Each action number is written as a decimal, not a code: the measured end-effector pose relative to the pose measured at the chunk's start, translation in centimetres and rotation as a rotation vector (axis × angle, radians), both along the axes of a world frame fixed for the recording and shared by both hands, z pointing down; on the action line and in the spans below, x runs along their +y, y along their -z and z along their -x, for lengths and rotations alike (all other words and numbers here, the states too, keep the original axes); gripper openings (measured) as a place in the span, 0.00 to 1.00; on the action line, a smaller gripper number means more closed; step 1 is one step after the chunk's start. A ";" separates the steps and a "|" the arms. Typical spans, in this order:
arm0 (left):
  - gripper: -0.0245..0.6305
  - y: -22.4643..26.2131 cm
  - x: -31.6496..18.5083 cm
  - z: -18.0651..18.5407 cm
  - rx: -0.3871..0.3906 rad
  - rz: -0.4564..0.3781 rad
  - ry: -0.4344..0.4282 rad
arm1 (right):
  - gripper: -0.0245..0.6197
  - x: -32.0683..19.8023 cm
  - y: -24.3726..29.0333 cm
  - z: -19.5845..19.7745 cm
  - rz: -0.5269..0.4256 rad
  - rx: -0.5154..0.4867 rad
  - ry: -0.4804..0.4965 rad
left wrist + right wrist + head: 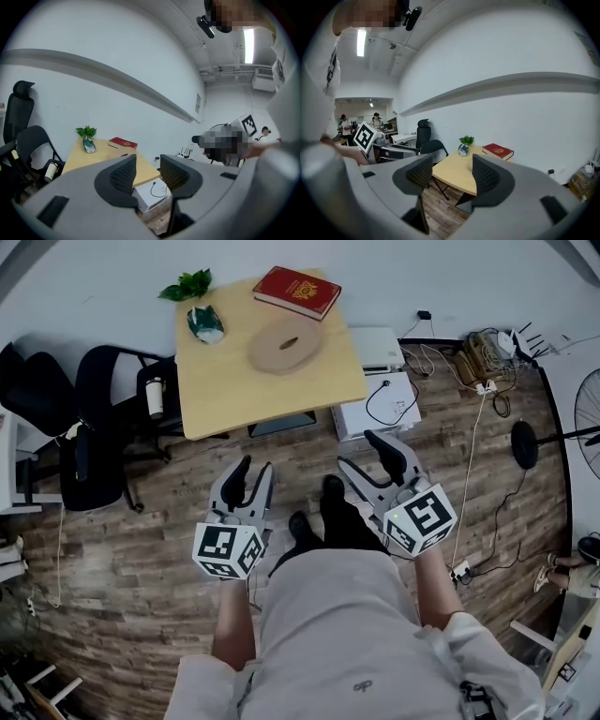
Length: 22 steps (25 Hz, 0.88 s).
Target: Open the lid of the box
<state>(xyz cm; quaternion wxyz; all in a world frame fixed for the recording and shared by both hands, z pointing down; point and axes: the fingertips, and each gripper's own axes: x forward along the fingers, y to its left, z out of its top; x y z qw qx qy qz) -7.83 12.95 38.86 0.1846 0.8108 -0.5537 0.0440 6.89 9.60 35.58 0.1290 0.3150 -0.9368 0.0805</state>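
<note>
- Head view: the oval pale-wood box (pixel 286 346) sits near the middle of the square light-wood table (pixel 225 395), its lid on.
  - Its long axis runs roughly across the picture, tilted up a little to the right.
  - The left gripper (pixel 253 474) and the right gripper (pixel 367 457) both hang off the table's near edge, over the plank floor (pixel 122 559). They point toward the table and are well apart from the box.
  - The box lies ahead and between them, and I judge the left gripper slightly nearer.
  - Both sets of jaws stand spread with nothing in them.
  - A red hardback book (pixel 298 292) lies at the table's far edge, and a small green plant in a glazed pot (pixel 199 306) stands at its far left corner.
- Left gripper view: the left gripper (pixel 147 168) has its jaws parted with only air between them.
  - The table (pixel 84 161) shows beyond, with the book (pixel 123 142) and the plant (pixel 86 138).
  - The box is almost wholly hidden behind the left jaw pad, so its lid seam cannot be read.
  - White cartons (pixel 152 192) lie on the floor by the table's right side.
- Right gripper view: the right gripper (pixel 452 166) is also spread wide and empty.
  - The table (pixel 457 180) shows through the gap.
  - The box is masked by the right pad, so I cannot tell its outline here.
</note>
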 end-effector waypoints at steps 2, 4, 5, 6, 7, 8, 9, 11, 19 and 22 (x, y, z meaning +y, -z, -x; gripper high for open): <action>0.26 -0.1 -0.8 -0.4 0.003 0.006 -0.014 | 0.43 -0.8 -0.1 -0.1 0.002 0.004 -0.010; 0.26 -0.2 -1.7 -0.7 0.005 0.010 -0.026 | 0.45 -1.9 -0.1 -0.1 0.005 0.000 -0.018; 0.27 -0.2 -2.2 -0.7 0.005 0.013 -0.030 | 0.46 -2.5 -0.2 -0.1 0.007 -0.003 -0.019; 0.27 -0.2 -2.7 -0.7 0.005 0.015 -0.032 | 0.47 -3.2 -0.4 0.1 0.008 -0.002 -0.019; 0.27 -0.2 -3.2 -0.7 0.007 0.018 -0.033 | 0.48 -3.9 -0.6 0.3 0.010 0.002 -0.017; 0.28 -0.2 -3.8 -0.8 0.010 0.021 -0.036 | 0.48 -4.5 -0.7 0.5 0.012 0.008 -0.014; 0.28 -0.2 -4.3 -1.0 0.013 0.024 -0.043 | 0.49 -5.2 -0.9 0.7 0.015 0.015 -0.010; 0.28 -0.2 -5.5 -1.8 0.006 0.028 -0.068 | 0.49 -6.7 -1.2 1.2 0.023 0.017 0.003; 0.33 -0.5 -11.0 -2.8 -0.016 0.053 -0.085 | 0.50 -13.1 -1.8 2.8 0.010 0.030 0.054; 0.34 -0.4 -13.0 -2.3 -0.034 0.064 -0.056 | 0.50 -15.7 -2.1 3.2 -0.012 0.067 0.083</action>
